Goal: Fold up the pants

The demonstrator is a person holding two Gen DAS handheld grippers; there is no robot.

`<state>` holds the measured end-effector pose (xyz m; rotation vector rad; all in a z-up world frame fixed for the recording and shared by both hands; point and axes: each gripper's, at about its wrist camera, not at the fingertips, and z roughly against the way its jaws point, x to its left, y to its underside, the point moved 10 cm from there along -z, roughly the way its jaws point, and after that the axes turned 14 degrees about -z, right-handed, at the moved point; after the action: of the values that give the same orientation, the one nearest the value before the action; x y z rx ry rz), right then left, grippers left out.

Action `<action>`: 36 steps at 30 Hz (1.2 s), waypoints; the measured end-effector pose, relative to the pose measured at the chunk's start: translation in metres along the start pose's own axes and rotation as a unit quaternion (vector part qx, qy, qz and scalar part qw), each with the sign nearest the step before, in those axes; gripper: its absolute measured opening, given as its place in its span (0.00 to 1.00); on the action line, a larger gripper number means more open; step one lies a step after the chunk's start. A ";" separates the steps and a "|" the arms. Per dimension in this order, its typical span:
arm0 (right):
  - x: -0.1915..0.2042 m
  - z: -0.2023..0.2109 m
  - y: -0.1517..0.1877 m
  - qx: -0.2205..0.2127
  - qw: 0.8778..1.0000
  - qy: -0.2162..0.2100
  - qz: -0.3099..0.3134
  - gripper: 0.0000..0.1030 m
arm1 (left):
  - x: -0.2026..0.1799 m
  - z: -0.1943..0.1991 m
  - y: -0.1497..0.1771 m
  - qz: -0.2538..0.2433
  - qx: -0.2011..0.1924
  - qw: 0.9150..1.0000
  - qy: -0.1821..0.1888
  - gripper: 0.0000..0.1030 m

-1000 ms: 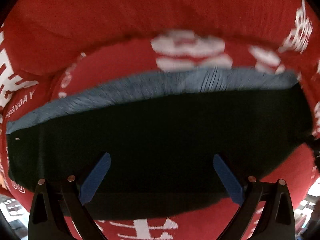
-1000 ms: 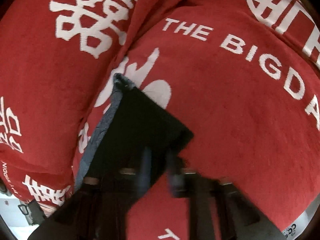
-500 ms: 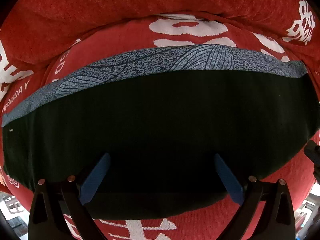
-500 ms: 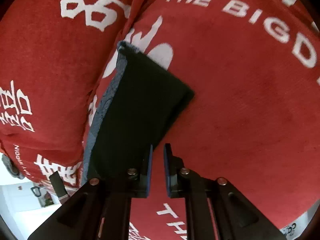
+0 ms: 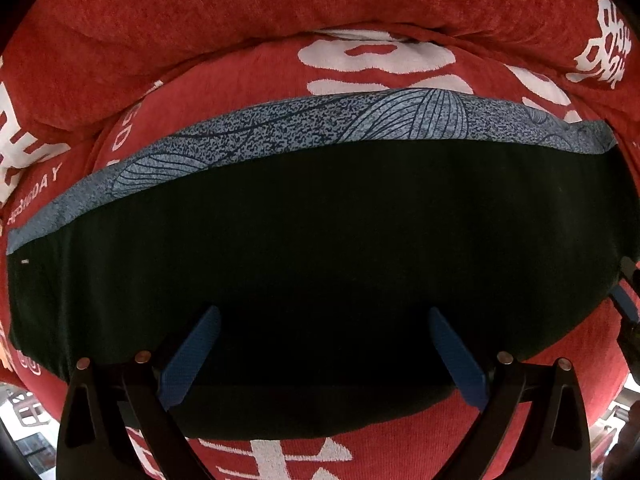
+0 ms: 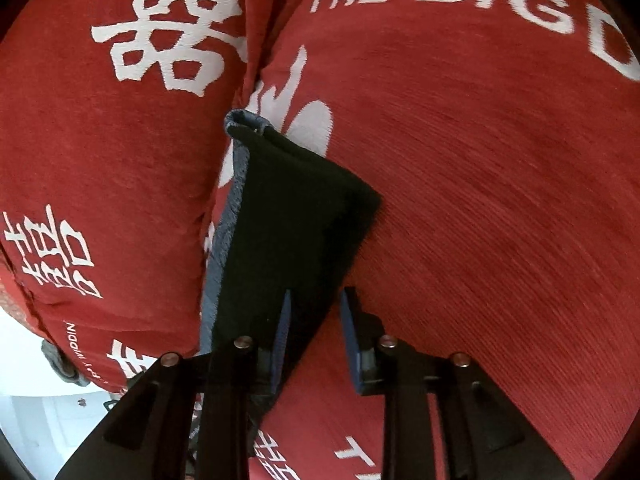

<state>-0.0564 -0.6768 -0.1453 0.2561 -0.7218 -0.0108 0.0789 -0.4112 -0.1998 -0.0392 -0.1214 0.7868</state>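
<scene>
The folded pants (image 5: 320, 220) lie flat on a red sofa cushion (image 5: 224, 92). Their top layer is black, and a blue-grey patterned layer (image 5: 360, 120) shows along the far edge. My left gripper (image 5: 322, 312) points straight down over the black cloth, open wide with nothing between its blue pads. At the pants' (image 6: 292, 216) near end, my right gripper (image 6: 317, 294) has its jaws opening. The cloth's side edge runs between the fingers, and the pads do not press on it. The right gripper's tip (image 5: 626, 300) also shows at the right edge of the left wrist view.
The sofa's back cushion (image 6: 100, 152) rises just behind the pants, red with white characters and lettering. More red seat cushion (image 6: 500, 200) stretches to the right of the pants. A pale floor (image 6: 24, 408) shows past the sofa's edge.
The right gripper's jaws were shut on the pants' edge and have since parted. It has dipped closer to the cloth. In the left wrist view the pants have settled flat and sharp.
</scene>
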 end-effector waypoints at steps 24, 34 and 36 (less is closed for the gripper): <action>0.020 -0.029 -0.009 0.014 0.999 -0.039 0.024 0.31 | 0.001 0.010 0.003 -0.008 0.004 1.000 0.007 1.00; 0.063 -0.018 0.007 0.037 0.995 -0.056 0.068 0.13 | 0.015 0.046 -0.062 0.021 -0.075 0.997 -0.004 1.00; 0.072 -0.012 0.014 0.037 0.994 -0.062 0.083 0.13 | 0.004 0.024 -0.069 0.011 -0.054 0.998 0.006 1.00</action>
<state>0.0049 -0.6677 -0.1038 0.2671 -0.8654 0.1597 0.1275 -0.4572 -0.1698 -0.1477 -0.1511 0.8019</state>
